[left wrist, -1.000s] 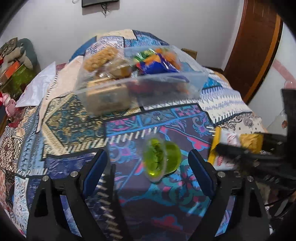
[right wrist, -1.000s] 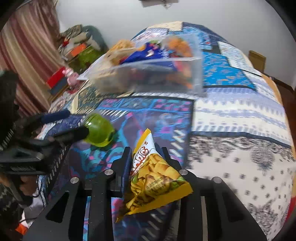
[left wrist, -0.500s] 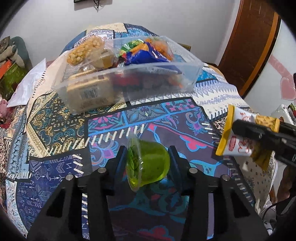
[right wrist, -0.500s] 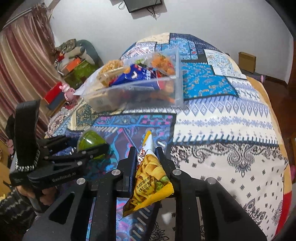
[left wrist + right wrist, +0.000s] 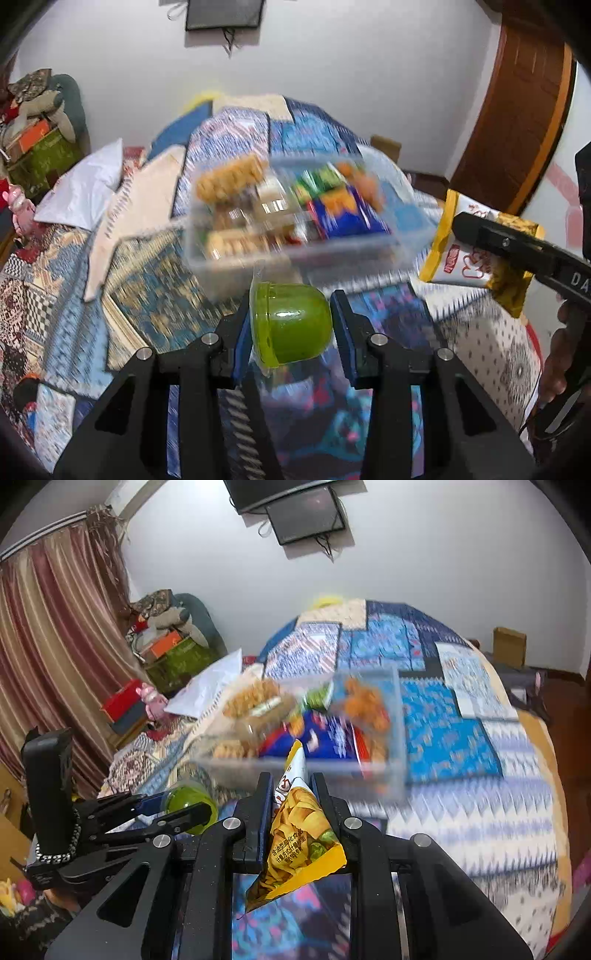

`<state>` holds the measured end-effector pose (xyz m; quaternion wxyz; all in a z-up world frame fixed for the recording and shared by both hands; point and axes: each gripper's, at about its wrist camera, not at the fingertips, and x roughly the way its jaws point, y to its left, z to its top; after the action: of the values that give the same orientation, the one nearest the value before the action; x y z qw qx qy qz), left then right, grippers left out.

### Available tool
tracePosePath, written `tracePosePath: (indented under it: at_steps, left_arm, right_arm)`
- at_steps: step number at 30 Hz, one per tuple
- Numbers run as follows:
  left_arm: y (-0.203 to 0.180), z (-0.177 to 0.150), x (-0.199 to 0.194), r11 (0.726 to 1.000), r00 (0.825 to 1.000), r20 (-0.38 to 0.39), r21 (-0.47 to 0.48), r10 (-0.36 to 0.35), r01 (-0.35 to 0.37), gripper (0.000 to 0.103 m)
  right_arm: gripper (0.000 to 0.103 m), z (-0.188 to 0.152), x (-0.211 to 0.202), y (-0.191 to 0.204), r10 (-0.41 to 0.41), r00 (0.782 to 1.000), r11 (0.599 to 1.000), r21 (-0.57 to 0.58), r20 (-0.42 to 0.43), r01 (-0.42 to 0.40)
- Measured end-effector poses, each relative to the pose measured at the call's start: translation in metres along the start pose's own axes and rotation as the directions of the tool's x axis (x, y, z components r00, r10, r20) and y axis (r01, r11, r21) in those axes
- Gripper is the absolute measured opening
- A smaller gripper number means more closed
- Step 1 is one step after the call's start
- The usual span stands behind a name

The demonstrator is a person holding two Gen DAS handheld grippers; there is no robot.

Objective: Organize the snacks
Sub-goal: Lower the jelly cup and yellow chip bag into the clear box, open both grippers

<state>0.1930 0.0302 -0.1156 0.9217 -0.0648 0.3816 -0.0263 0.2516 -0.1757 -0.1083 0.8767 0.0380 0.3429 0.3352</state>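
My left gripper is shut on a green jelly cup, held on its side above the bed; it also shows in the right wrist view. My right gripper is shut on a yellow chip packet, lifted off the bed; the packet shows at the right of the left wrist view. Ahead of both stands a clear plastic bin holding several snack packs, blurred by motion.
A patterned quilt covers the bed. A white pillow lies at the left. Boxes and toys pile by the curtain. A wooden door stands at the right; a small box sits behind the bed.
My left gripper closed on the green cup and lifted it. Both grippers rose and moved toward the bin, the right one still holding the chip packet.
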Motion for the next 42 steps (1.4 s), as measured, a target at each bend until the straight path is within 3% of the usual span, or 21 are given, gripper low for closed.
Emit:
tracePosePath:
  at_steps: [5,11,19,21,22,24,33,42]
  left_arm:
    - [0.019,0.032,0.006,0.998,0.997,0.050,-0.029,0.051,-0.050,0.040]
    - [0.037,0.060,0.033,0.996,0.997,0.045,-0.060,0.067,-0.064,0.040]
    - [0.044,0.069,0.069,0.994,0.997,0.019,-0.076,0.074,-0.072,0.040]
    - [0.043,0.070,0.069,0.995,0.997,0.030,-0.071,0.073,-0.071,0.046]
    - [0.042,0.070,0.067,0.995,0.996,0.037,-0.067,0.077,-0.074,0.052]
    - [0.040,0.071,0.060,0.996,0.996,0.056,-0.063,0.074,-0.070,0.055]
    - [0.026,0.067,-0.003,0.997,0.989,0.130,-0.043,0.063,-0.058,0.055]
    - [-0.002,0.052,-0.105,0.999,0.955,0.294,-0.009,0.039,-0.038,0.056]
  right_arm:
    - [0.018,0.026,0.018,0.008,0.011,0.999,1.000,-0.017,0.030,-0.010]
    - [0.018,0.049,0.060,0.011,0.021,1.000,1.000,-0.015,0.013,-0.021]
    - [0.019,0.059,0.105,0.017,0.003,0.999,0.999,-0.038,-0.036,-0.005]
    - [0.025,0.059,0.108,0.019,-0.013,0.999,0.999,-0.050,-0.049,0.011]
    - [0.034,0.059,0.108,0.018,-0.010,0.999,0.999,-0.051,-0.053,0.007]
    - [0.041,0.057,0.100,0.018,-0.013,0.999,0.998,-0.054,-0.036,0.011]
    - [0.041,0.051,0.040,0.022,-0.021,1.000,0.998,-0.063,0.022,0.023]
    - [0.044,0.044,-0.055,0.048,-0.030,0.986,0.993,-0.111,0.162,0.049]
